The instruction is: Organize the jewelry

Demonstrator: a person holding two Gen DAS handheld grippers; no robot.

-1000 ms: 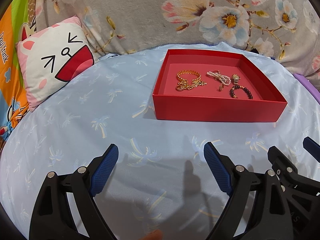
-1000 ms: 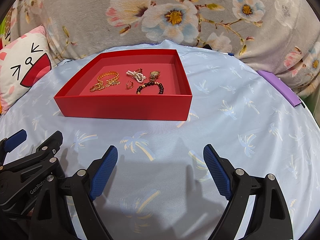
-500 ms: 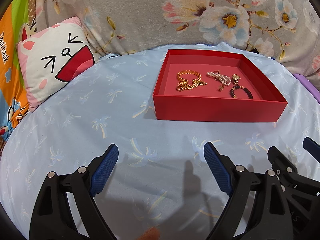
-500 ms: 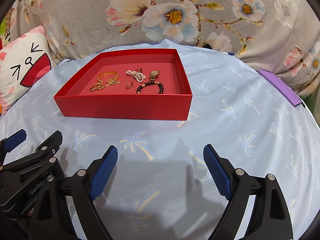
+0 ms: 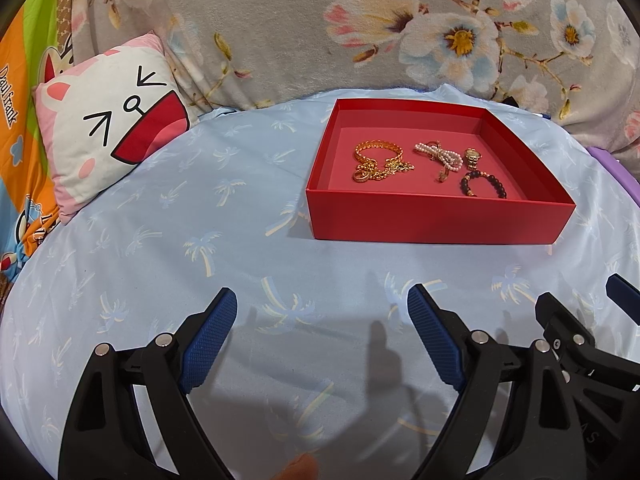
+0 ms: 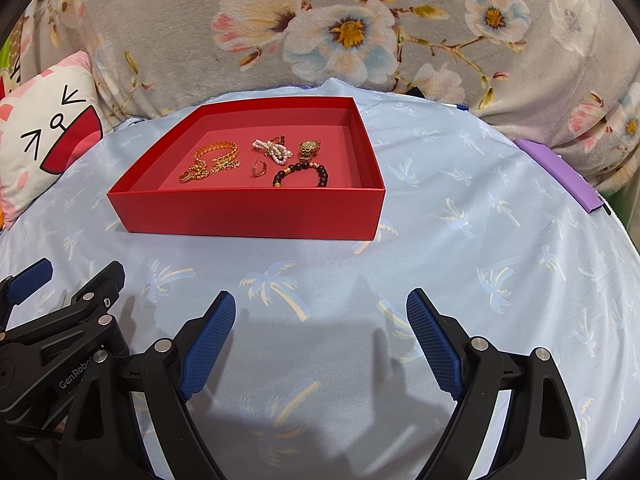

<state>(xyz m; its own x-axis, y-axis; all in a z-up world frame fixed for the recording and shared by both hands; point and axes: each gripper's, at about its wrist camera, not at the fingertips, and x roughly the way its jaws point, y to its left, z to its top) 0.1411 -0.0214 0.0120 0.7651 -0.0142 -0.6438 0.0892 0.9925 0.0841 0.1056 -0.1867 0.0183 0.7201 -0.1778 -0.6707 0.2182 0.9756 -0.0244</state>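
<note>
A red open box (image 5: 436, 220) (image 6: 248, 212) sits on the light blue palm-print sheet. Inside lie a gold chain bracelet (image 5: 378, 158) (image 6: 212, 158), a pearl strand (image 5: 438, 156) (image 6: 274, 150), a small gold watch (image 5: 472, 156) (image 6: 309, 148), a black bead bracelet (image 5: 482, 184) (image 6: 300, 172) and a small gold ring (image 6: 259, 169). My left gripper (image 5: 322, 340) is open and empty, low over the sheet in front of the box. My right gripper (image 6: 320, 340) is open and empty beside it, to its right.
A white and pink cat-face cushion (image 5: 108, 136) (image 6: 44, 136) leans at the back left. A grey floral blanket (image 5: 360, 28) (image 6: 360, 28) rises behind the box. A purple flat object (image 6: 560, 176) lies at the right edge of the sheet.
</note>
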